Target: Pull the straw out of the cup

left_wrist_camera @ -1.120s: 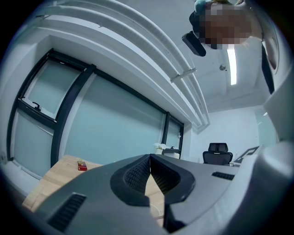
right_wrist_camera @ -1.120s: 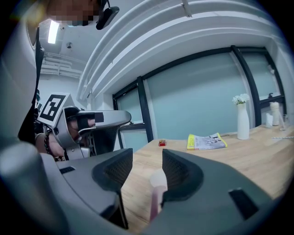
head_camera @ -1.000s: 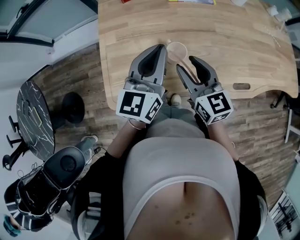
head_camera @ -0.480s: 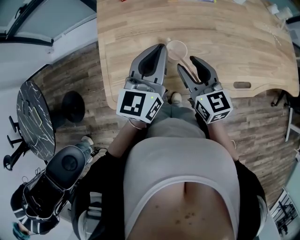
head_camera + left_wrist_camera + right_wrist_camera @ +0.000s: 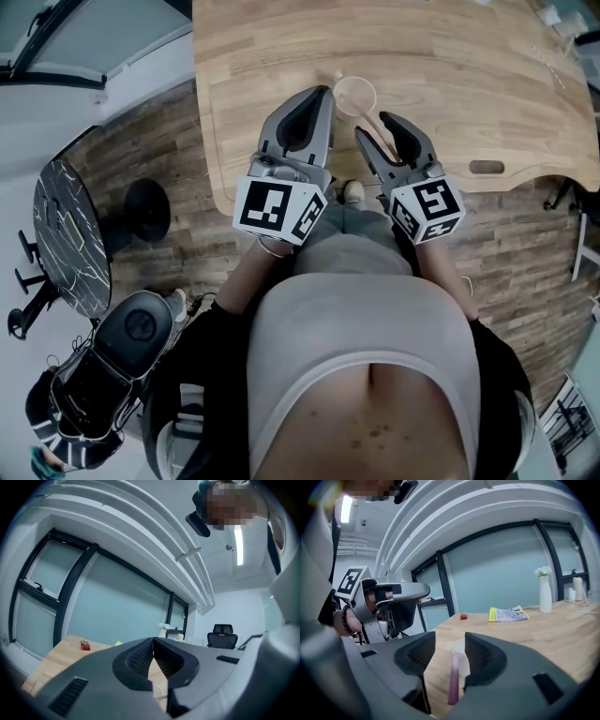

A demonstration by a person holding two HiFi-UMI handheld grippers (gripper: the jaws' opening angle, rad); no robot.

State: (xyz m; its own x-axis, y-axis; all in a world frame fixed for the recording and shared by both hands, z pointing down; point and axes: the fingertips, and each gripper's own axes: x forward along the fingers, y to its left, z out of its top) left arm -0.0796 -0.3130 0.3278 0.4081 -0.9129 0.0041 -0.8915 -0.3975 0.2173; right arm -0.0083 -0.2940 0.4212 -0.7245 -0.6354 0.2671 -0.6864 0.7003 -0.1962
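Where the cup stands: the clear cup (image 5: pixel 355 93) sits upright on the wooden table (image 5: pixel 487 84), close to its near edge and just beyond both grippers.
Straw: the pink straw (image 5: pixel 372 123) leans out of the cup toward the near right, and its upper end reaches in between the right gripper's jaws.
Right gripper: the right gripper (image 5: pixel 376 128) is held low over the table's near edge with its jaws clearly apart. In the right gripper view the straw stands in the gap, close to the right-hand jaw. Whether it touches that jaw cannot be told.
Left gripper: the left gripper (image 5: pixel 322 93) is just left of the cup, jaw tips beside its rim. In the left gripper view the tips meet, with nothing between them.
Person: the person stands at the table's near edge, holding the grippers side by side in front of the body.
Far side of table: a yellow booklet (image 5: pixel 508 614), a small red object (image 5: pixel 462 617) to its left, and a white vase (image 5: pixel 544 592) to its right.
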